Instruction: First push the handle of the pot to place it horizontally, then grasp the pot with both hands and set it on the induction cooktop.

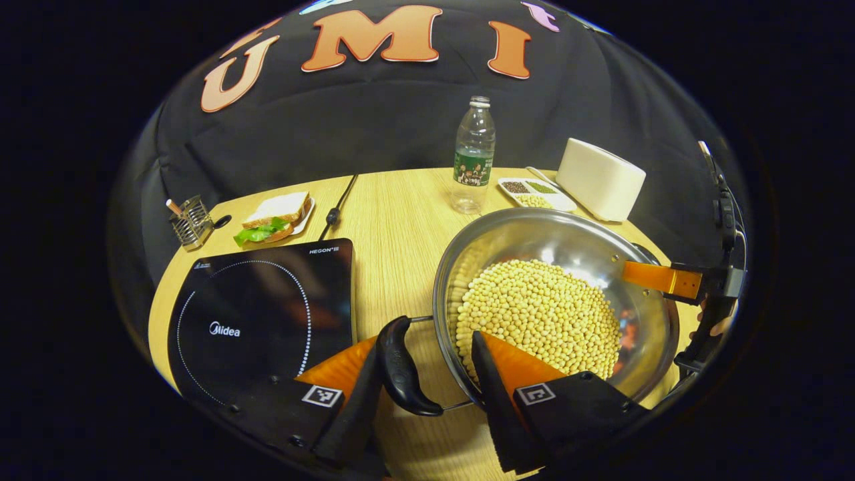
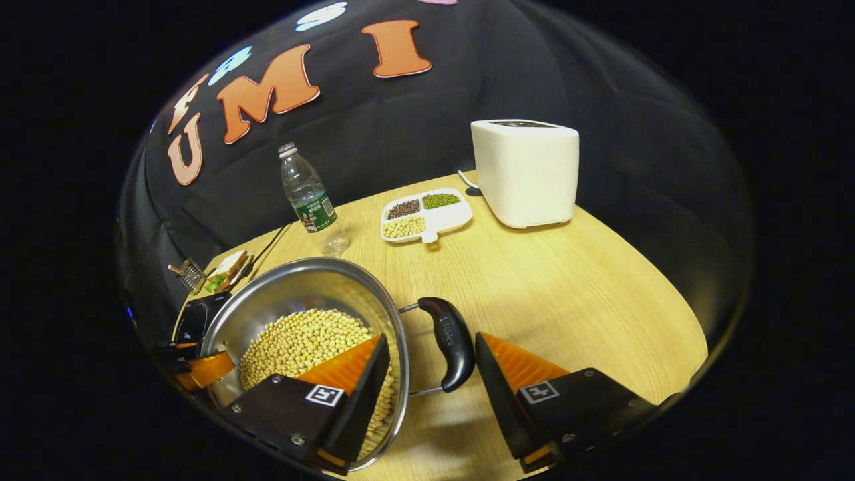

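Pot point(image 1: 554, 294) beside cooktop point(image 1: 260, 321) on the desk point(image 2: 568, 294).
My left tool point(image 1: 427, 367) and right tool point(image 2: 431, 364) both gape, each straddling a handle.

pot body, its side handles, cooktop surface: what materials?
Pot: polished metal, likely stainless steel; its wall mirrors the beans. Handles: glossy black, probably moulded plastic, on thin wire brackets. Induction cooktop: smooth black, looks like glass; it shows faint reflections.
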A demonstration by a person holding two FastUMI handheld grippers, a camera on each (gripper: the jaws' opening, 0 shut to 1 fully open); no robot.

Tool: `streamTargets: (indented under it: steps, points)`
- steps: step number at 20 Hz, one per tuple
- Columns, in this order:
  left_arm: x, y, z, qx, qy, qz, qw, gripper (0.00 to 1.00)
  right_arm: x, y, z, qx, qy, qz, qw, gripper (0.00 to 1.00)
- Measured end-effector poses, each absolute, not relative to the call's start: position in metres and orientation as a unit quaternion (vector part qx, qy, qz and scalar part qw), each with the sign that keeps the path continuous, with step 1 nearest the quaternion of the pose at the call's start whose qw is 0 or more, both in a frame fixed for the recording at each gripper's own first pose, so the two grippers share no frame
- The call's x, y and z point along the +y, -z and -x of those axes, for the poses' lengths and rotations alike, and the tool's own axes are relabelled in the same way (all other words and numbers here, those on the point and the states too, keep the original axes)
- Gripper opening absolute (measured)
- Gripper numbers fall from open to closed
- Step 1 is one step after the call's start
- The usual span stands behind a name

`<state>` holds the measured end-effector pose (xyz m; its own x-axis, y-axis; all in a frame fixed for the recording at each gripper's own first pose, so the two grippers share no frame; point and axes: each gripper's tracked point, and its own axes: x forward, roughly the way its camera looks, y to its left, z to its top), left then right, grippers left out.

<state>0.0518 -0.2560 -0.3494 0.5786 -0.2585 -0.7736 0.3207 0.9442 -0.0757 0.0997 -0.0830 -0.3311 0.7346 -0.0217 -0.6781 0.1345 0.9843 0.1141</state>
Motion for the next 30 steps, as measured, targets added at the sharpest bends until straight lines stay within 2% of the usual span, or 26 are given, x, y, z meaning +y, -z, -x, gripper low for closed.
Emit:
streamTargets:
  steps: [1, 2, 5, 6, 7, 8, 11, 13, 20, 30]
  points:
    - [-0.256, 0.35, -0.053, 0.43, 0.155, -0.029, 0.889, 0.77, -0.08, 0.335, -0.105, 0.358, 0.041, -0.079, 0.93, 0.63]
    - [-0.257, 0.347, -0.057, 0.425, 0.15, -0.02, 0.892, 0.7, -0.079, 0.331, -0.1, 0.359, 0.044, -0.074, 0.929, 0.62]
    - [-0.252, 0.345, -0.053, 0.432, 0.136, 0.006, 0.891, 0.59, -0.078, 0.321, -0.099, 0.355, 0.05, -0.094, 0.929, 0.5]
    - [-0.249, 0.34, -0.053, 0.426, 0.137, 0.007, 0.894, 0.61, -0.077, 0.315, -0.097, 0.348, 0.05, -0.097, 0.931, 0.45]
    - [-0.246, 0.333, -0.055, 0.418, 0.138, 0.003, 0.898, 0.59, -0.073, 0.309, -0.094, 0.345, 0.047, -0.097, 0.932, 0.49]
    - [-0.242, 0.324, -0.057, 0.412, 0.136, 0.002, 0.901, 0.62, -0.069, 0.299, -0.092, 0.338, 0.045, -0.1, 0.935, 0.49]
    - [-0.225, 0.295, -0.058, 0.394, 0.131, 0.012, 0.91, 0.62, -0.049, 0.273, -0.091, 0.322, 0.034, -0.104, 0.941, 0.49]
    - [-0.208, 0.28, -0.059, 0.383, 0.127, 0.015, 0.915, 0.58, -0.03, 0.257, -0.09, 0.313, 0.023, -0.109, 0.943, 0.49]
    - [-0.132, 0.243, -0.059, 0.366, 0.099, 0.03, 0.925, 0.6, 0.043, 0.222, -0.081, 0.3, -0.013, -0.104, 0.948, 0.49]
    - [-0.013, 0.249, -0.048, 0.375, 0.049, 0.051, 0.924, 0.6, 0.155, 0.22, -0.074, 0.307, -0.052, -0.106, 0.945, 0.49]
